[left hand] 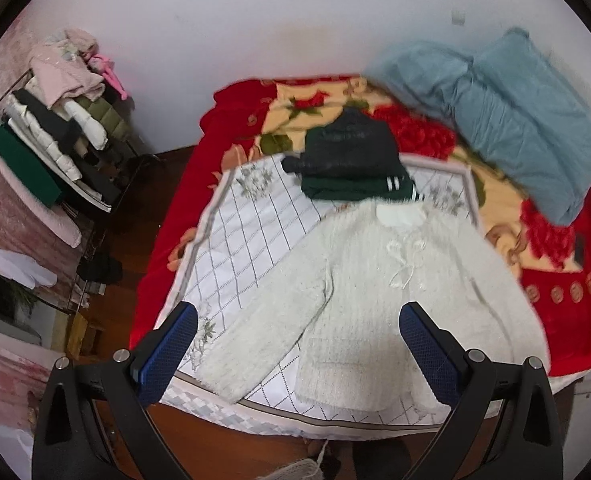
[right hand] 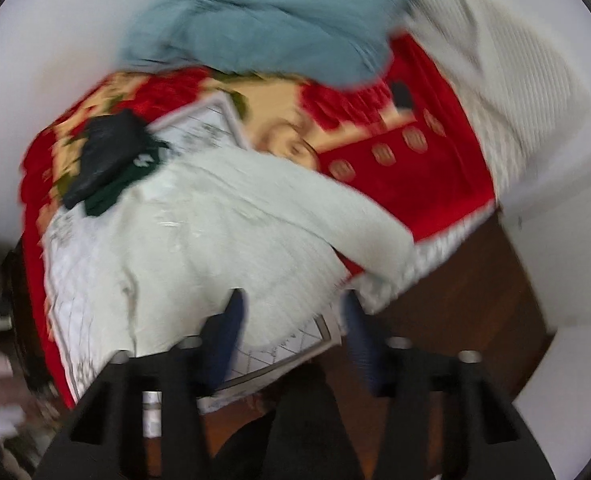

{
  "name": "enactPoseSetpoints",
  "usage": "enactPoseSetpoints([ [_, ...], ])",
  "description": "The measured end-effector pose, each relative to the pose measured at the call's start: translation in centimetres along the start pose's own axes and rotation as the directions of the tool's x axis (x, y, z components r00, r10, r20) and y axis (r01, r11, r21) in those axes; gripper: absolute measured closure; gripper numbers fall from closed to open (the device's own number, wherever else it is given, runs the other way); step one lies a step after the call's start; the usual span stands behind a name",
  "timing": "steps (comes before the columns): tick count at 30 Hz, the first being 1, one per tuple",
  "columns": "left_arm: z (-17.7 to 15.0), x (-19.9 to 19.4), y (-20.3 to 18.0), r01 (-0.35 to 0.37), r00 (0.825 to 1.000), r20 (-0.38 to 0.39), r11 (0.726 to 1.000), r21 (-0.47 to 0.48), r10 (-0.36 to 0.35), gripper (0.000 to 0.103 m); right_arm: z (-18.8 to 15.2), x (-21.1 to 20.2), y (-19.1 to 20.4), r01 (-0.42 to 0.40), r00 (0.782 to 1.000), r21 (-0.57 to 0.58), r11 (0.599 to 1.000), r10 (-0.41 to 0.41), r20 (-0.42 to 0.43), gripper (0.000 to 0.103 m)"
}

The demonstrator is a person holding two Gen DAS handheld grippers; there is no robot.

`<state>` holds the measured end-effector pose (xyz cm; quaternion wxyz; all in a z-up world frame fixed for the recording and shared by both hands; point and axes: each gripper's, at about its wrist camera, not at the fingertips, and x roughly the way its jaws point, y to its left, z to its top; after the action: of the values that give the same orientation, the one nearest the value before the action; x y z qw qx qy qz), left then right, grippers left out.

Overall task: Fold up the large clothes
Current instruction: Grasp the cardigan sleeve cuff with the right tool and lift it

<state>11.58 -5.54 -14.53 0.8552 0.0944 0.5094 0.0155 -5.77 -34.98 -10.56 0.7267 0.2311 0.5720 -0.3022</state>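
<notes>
Sweater (left hand: 379, 280), white and fuzzy, lies spread flat on a checked white quilt (left hand: 251, 216) on the bed, collar toward twelve o'clock, touching a folded dark green pile (left hand: 351, 164). Left gripper (left hand: 299, 354) hangs over its hem, fingers wide apart, nothing between them. Right gripper (right hand: 295, 344) is blurred, fingers part-open above the hem, not gripping.

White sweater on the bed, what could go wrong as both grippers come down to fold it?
The white sweater lies at the bed's near edge, so a tug toward the floor could slide its hem off. Its neck touches the dark folded clothes; folding upward might knock that stack. The right gripper view is blurred, with nothing held, so it may miss the sleeve.
</notes>
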Motion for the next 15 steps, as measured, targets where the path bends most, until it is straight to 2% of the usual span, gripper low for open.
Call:
enactPoseSetpoints([
  [4,-0.4,5.2,-4.3,-0.036,0.998,-0.051,0.999,0.034,0.037,0.000,1.9,9.8,-7.1,-0.033,0.997,0.193,0.981,0.046,-0.065,0.057],
  [7,-0.7,9.3,-7.6,-0.059,0.993,-0.100,0.997,0.057,0.064,0.000,2.4,17.4,-12.0,-0.066,0.986,0.330,0.942,0.112,-0.122,0.056],
  [10,-1.2,13.7,-11.4,-0.056,0.986,-0.152,0.994,0.093,0.070,0.000,1.7,25.3,-16.3,-0.117,0.960,0.486,0.866,0.224,-0.168,0.053],
  [15,-2.9,20.1,-16.0,-0.068,0.973,-0.207,0.987,0.144,0.097,0.000,-1.9,37.6,-21.4,-0.164,0.902,0.705,0.690,0.395,-0.177,0.047],
])
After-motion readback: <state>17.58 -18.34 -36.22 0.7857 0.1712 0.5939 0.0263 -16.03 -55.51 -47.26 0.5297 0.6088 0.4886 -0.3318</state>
